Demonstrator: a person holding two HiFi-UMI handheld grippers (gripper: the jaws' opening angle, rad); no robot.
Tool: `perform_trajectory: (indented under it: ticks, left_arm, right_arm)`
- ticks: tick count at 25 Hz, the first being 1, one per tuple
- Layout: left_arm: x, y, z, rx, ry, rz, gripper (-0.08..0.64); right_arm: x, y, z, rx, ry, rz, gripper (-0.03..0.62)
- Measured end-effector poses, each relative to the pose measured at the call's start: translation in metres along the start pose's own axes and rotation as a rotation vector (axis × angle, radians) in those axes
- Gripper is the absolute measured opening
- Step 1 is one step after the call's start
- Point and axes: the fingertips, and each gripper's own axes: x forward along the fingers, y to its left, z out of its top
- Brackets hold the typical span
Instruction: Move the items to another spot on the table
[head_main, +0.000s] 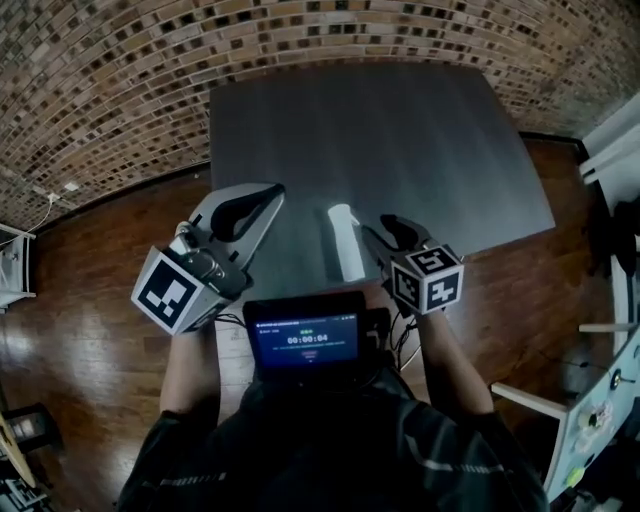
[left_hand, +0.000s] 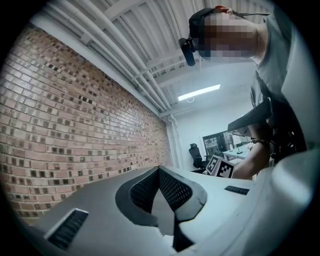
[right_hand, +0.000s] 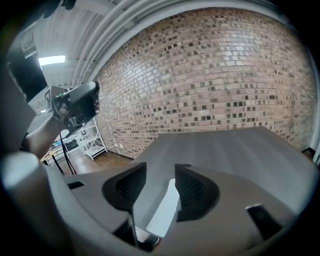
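A white oblong item (head_main: 345, 243) lies on the dark grey table (head_main: 400, 140), close to the near edge. My right gripper (head_main: 384, 228) sits just right of it, low over the table. In the right gripper view the white item (right_hand: 164, 210) shows in the gap between the spread jaws, nearer the right pad (right_hand: 194, 192), and the right gripper (right_hand: 160, 172) is open. My left gripper (head_main: 262, 197) hovers over the table's near left corner, empty. In its own view the left gripper (left_hand: 160, 172) has its fingertips meeting and is tilted up towards the brick wall and ceiling.
A small screen (head_main: 305, 340) hangs at the person's chest below the grippers. Wooden floor (head_main: 100, 250) surrounds the table. White furniture (head_main: 600, 400) stands at the right, and a white rack (right_hand: 92, 137) by the brick wall (head_main: 120, 90).
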Motion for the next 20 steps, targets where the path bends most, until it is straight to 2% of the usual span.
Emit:
perform_trajectory:
  ticks: [5, 7, 9, 11, 12, 16, 20]
  left_arm:
    - [-0.009, 0.028, -0.028, -0.047, -0.015, -0.017, -0.006]
    - [-0.006, 0.038, -0.036, -0.070, -0.011, -0.014, -0.006]
    - [-0.003, 0.047, -0.043, -0.083, -0.006, -0.005, -0.006]
    - [0.000, 0.053, -0.051, -0.087, 0.011, -0.006, -0.006]
    - [0.001, 0.054, -0.055, -0.090, 0.020, -0.010, -0.006]
    - [0.005, 0.060, -0.069, -0.125, 0.046, -0.018, -0.006]
    - [0.008, 0.067, -0.082, -0.144, 0.050, -0.023, -0.006]
  right_arm:
    - [0.041, -0.010, -0.039, 0.036, 0.119, -0.078, 0.187]
    - [0.055, -0.013, -0.050, 0.043, 0.160, -0.090, 0.250]
    - [0.071, -0.016, -0.064, 0.053, 0.217, -0.100, 0.261]
    - [0.086, -0.019, -0.081, 0.079, 0.280, -0.111, 0.341]
    - [0.093, -0.020, -0.090, 0.097, 0.305, -0.116, 0.354]
    - [0.111, -0.025, -0.123, 0.149, 0.398, -0.131, 0.354]
    - [0.121, -0.033, -0.153, 0.138, 0.475, -0.181, 0.354]
